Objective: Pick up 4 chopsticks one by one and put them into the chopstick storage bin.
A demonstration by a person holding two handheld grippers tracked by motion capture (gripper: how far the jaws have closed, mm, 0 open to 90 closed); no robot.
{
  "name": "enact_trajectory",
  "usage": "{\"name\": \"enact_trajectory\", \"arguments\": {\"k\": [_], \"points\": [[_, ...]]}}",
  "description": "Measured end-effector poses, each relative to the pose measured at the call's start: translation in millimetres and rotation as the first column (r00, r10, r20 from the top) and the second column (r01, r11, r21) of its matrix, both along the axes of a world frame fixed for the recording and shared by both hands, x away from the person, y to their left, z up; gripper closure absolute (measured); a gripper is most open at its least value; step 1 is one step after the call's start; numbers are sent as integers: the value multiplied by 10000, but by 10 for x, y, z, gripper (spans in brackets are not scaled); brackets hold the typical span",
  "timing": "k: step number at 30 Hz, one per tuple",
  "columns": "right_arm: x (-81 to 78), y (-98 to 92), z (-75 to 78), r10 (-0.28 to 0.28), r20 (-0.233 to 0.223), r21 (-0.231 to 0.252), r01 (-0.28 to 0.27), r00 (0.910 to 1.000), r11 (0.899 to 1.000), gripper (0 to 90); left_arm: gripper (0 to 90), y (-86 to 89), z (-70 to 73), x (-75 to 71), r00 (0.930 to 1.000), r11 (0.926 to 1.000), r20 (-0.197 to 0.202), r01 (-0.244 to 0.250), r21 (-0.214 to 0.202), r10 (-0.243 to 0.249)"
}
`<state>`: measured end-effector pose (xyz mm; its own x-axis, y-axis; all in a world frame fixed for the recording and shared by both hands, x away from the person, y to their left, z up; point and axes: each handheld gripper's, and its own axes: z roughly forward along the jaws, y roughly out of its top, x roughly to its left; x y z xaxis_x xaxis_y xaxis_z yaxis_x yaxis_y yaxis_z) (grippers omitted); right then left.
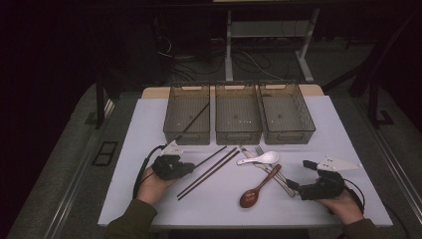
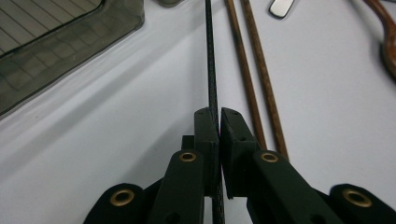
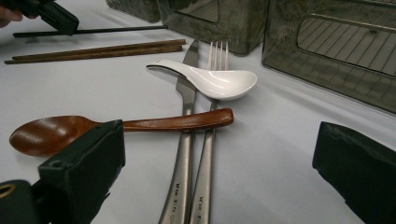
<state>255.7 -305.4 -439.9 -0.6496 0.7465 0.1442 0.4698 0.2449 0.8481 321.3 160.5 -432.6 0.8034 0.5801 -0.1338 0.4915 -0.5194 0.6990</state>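
Black and thin, lying on the white table (image 1: 149,124) just in front of the left-hand basket (image 1: 188,113): a single dark chopstick (image 2: 211,60), being pinched by the left gripper (image 2: 219,116). Jaws standing nearly together, with the stick running straight up between the pads (image 2: 205,135) and away toward the baskets in the left gripper view. Gripping near one end, the rest of the stick reaching out over the tabletop; lifted or still resting on it, impossible to tell. In the high view, left gripper (image 1: 185,167) sitting at the near left of the table, a hand (image 1: 152,188) and a green sleeve (image 1: 132,219) coming in behind it.

Lying just beside the black stick, side by side and slanting: two brown wooden chopsticks (image 2: 254,88), untouched. Showing in the high view as a long diagonal pair (image 1: 209,173).

Hovering at the near right, the right gripper (image 3: 219,154), jaws spread wide and holding nothing. Lying on the table between and beyond those jaws: a brown wooden spoon (image 3: 116,128), its handle crossing over a steel knife (image 3: 184,154) and a steel fork (image 3: 208,154), these two resting side by side. Sitting on top of them farther off, a white ceramic spoon (image 3: 210,81), bowl up.

Standing in a row along the far edge of the table: three translucent grey baskets, the left one already holding another dark stick (image 1: 195,118) leaning across it, the middle basket (image 1: 238,114) and right basket (image 1: 286,113) next to it.
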Motion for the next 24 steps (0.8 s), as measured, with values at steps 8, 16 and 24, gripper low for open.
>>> {"name": "enact_trajectory", "arguments": {"k": [8,16,24], "points": [[2,-1,-1,19,30,-23,-19,10000,10000,22,847,12,105,-23,9998,9994,-124,135,-324,-139],[3,-2,-2,14,-3,-42,-14,10000,10000,22,846,37,220,-50,9998,9971,-34,201,-733,-204],[6,2,-4,18,-1,-55,-18,10000,10000,21,846,65,337,-51,9996,9940,204,216,-1076,-195]]}}
